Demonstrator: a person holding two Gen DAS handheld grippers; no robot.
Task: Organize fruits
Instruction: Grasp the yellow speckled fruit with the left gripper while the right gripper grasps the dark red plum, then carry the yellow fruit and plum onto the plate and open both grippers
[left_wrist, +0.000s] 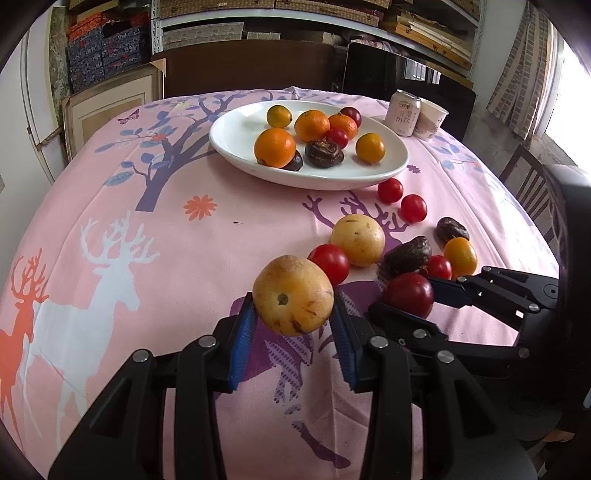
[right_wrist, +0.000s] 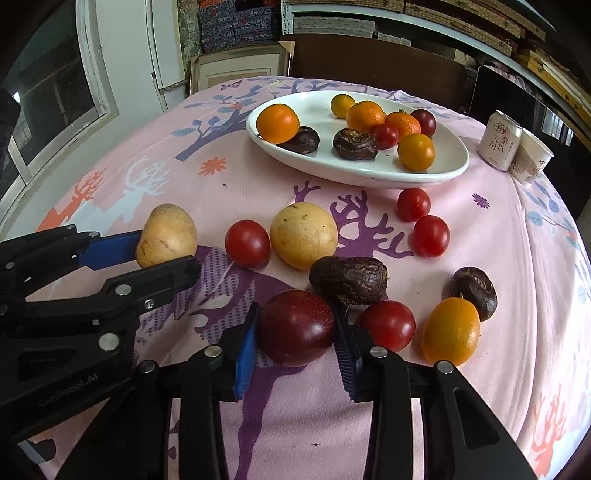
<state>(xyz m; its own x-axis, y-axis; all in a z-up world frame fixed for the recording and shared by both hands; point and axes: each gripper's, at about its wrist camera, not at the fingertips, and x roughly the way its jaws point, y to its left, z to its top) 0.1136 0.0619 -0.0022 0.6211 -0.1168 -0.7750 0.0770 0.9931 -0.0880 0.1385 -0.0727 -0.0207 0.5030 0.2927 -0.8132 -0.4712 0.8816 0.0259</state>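
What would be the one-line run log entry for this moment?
left gripper: shut on yellow fruit | right gripper: shut on dark red plum | white plate: partly filled

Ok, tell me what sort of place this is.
Probably a room at home used for dining and storage: a clothed table with a fruit plate, shelves of stacked boxes behind, and a wooden chair.
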